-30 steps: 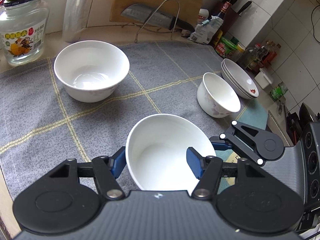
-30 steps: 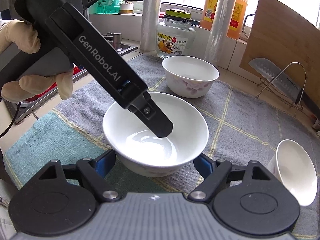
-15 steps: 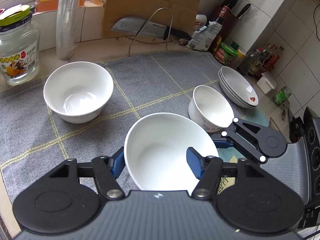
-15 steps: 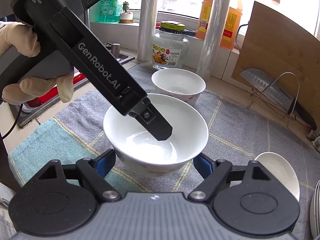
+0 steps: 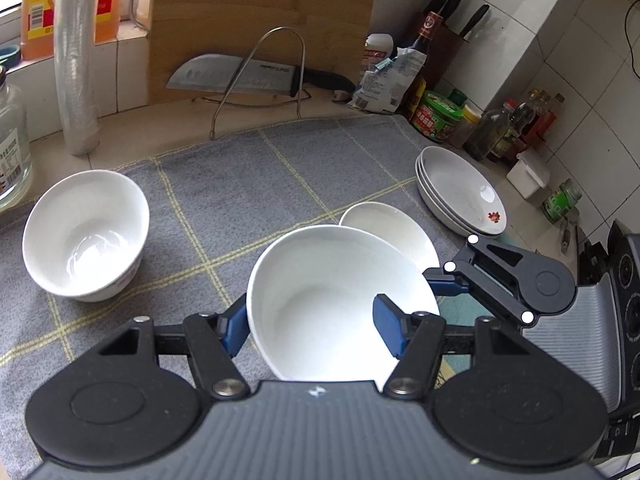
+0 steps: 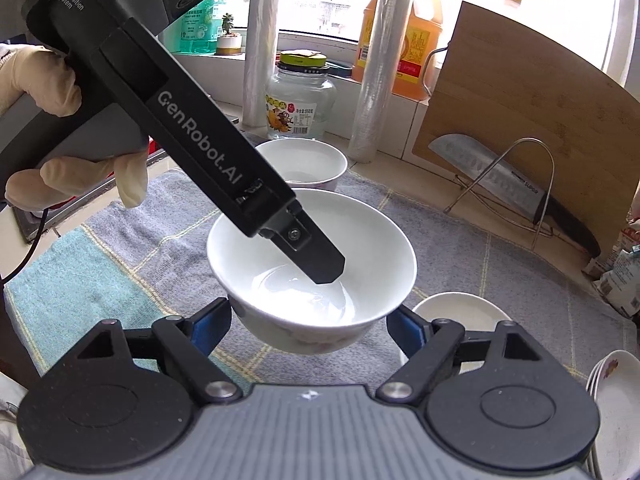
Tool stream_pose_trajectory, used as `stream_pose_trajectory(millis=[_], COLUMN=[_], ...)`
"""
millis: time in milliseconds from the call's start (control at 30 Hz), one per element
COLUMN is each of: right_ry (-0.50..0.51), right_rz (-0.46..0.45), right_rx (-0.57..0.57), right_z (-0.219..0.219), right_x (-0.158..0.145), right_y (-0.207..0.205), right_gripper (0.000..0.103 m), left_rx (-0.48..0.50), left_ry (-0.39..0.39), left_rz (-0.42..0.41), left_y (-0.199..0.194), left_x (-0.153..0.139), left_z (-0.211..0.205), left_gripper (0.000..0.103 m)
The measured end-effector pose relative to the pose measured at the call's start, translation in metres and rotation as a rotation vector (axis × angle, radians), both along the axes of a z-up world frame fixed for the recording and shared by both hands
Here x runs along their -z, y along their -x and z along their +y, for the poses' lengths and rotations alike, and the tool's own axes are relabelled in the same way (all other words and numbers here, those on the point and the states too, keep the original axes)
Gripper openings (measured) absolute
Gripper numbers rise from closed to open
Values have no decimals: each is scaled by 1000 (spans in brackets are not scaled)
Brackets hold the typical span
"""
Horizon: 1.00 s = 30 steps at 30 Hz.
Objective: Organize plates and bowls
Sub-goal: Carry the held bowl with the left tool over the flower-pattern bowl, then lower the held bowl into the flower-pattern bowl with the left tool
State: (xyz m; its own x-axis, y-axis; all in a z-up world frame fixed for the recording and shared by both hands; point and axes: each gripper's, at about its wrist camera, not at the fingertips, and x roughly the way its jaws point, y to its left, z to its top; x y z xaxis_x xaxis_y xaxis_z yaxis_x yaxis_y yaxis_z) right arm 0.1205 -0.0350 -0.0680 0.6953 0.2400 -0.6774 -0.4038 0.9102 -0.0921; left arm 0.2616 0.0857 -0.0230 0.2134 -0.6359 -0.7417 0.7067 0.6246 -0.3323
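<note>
A white bowl (image 5: 320, 300) hangs above the grey checked cloth (image 5: 240, 184), held from two sides. My left gripper (image 5: 310, 320) is shut on its rim, one pad inside and one outside. My right gripper (image 6: 308, 320) clasps the same bowl (image 6: 312, 248) low on its outer wall, a blue pad touching each side. Just beyond and below sits a smaller white bowl (image 5: 388, 228), partly hidden. A second white bowl (image 5: 84, 236) stands on the cloth at the left. Stacked white plates (image 5: 460, 188) lie at the right.
A knife on a wire rack (image 5: 256, 76) and a wooden board (image 5: 260, 20) stand at the back. Sauce bottles and jars (image 5: 500, 132) crowd the right corner. A glass jar (image 6: 300, 108) and film rolls (image 6: 372, 80) line the window side. A gloved hand (image 6: 60, 128) holds the left gripper.
Both grippers have carried the bowl up and to the right together. It now hangs over the smaller bowl near the plates, and the left bowl has fallen back to the left.
</note>
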Motion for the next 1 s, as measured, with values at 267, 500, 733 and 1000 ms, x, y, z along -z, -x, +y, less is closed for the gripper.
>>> stream_pose_trajectory(millis=[267,500,733,1000], right_ry=[16,22,16,4], right_rz=[-25,-31,-20,4], right_rx=[36,91,131,157], right_z=[-37,-67,-86,-92], right_x=[-6,-6,-2,5], right_y=[-1,-3,-3,-6], right_gripper=[88,88,88,88], left_rx=[34,81,121,152], left_ry=[9,20,12,-20], left_rz=[-28,-43,-44,-36], left_y=[-2,-4,-7,-9], left_x=[-9,-13,-9,0], left_z=[-42,-76,-99,-115], left_gripper=[63,63,63,63])
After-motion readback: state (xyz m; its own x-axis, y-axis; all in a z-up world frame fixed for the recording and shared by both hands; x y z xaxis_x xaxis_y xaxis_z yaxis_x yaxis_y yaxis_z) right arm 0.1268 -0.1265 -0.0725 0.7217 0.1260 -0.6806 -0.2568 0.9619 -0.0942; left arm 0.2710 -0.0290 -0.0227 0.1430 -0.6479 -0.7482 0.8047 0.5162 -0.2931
